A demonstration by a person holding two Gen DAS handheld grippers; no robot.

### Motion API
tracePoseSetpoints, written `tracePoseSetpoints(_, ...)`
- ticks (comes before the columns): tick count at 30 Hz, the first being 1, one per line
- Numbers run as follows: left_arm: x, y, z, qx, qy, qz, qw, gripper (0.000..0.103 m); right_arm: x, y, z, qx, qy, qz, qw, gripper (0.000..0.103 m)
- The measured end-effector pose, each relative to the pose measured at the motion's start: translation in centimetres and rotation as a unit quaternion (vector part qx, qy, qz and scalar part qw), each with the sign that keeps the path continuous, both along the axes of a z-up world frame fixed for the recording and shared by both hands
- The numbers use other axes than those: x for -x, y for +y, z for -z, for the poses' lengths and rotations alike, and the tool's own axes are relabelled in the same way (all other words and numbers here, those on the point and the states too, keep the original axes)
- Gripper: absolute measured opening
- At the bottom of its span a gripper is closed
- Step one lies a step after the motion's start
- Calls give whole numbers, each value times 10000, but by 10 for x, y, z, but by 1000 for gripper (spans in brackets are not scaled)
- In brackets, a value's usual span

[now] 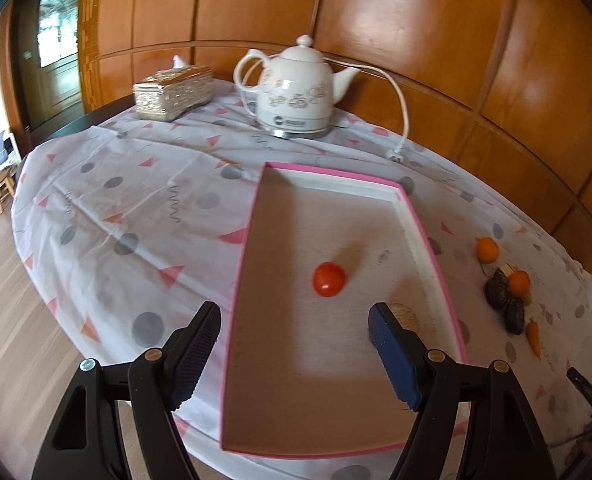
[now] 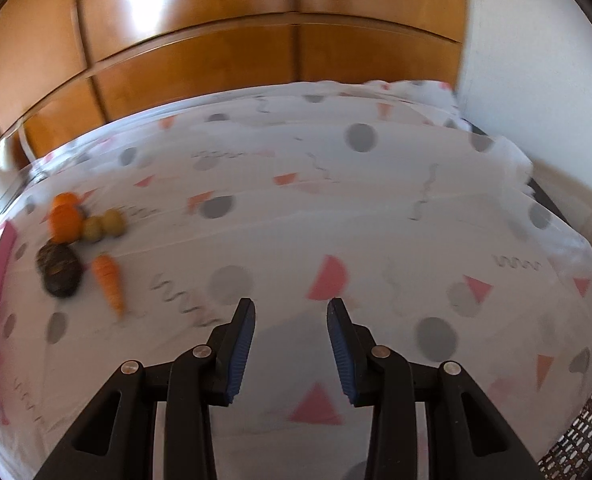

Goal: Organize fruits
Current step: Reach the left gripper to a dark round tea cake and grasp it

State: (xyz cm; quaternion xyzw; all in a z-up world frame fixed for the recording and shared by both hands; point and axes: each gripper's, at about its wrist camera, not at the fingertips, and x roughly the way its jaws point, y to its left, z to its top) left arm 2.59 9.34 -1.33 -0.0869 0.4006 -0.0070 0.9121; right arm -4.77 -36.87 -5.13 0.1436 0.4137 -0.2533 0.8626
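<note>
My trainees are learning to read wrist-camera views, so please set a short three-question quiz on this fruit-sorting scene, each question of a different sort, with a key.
1. True or false: the pink-rimmed box holds one red tomato.
2. Multiple choice: between the fingers of the right hand-held gripper is: A) a carrot B) nothing C) an orange.
3. Fill in: the small carrot lies on the ____, outside the box.

Key
1. True.
2. B; the left hand-held gripper is empty too.
3. Tablecloth, beside the oranges and dark fruits.
</note>
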Motion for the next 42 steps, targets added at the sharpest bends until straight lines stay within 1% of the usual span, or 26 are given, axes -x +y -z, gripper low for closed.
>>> tracePoseSetpoints(10,-9,-23,-1,-46,69,277,9996,77,22,-43,13,-36,50,892,9960,38)
tracePoseSetpoints(16,-15,-40,-3,-67,64,492,9987,77,30,-61,14,-2,24,1251,9921,38)
tracePoseSetpoints(19,-19,-53,-5,-86,66,689,9976,76,33,-68,15,7,12,1378,9905,38)
tracePoseSetpoints(22,-23,-68,-7,-47,78,936,9956,75,33,-70,16,42,8,1405,9901,40)
tracePoseSetpoints(24,-26,-78,-9,-55,59,1111,9938,75,33,-70,16,49,-20,1399,9901,46)
tracePoseSetpoints(27,-33,-99,-11,56,114,1516,9884,69,30,-70,18,94,-40,1368,9906,52)
tracePoseSetpoints(29,-38,-116,-10,105,176,1760,9842,61,28,-68,19,124,-62,1347,9908,56)
tracePoseSetpoints(31,-45,-133,-8,144,282,2016,9790,48,27,-67,20,165,-76,1325,9910,59)
tracePoseSetpoints(33,-51,-147,-5,225,377,2183,9749,44,26,-67,20,169,-85,1303,9913,61)
tracePoseSetpoints(36,-64,-172,3,326,612,2421,9678,36,25,-66,21,176,-93,1270,9917,64)
tracePoseSetpoints(40,-82,-194,17,511,979,2480,9625,35,24,-65,22,189,-99,1222,9923,68)
tracePoseSetpoints(42,-90,-203,23,581,1102,2464,9611,35,23,-65,22,189,-105,1207,9925,69)
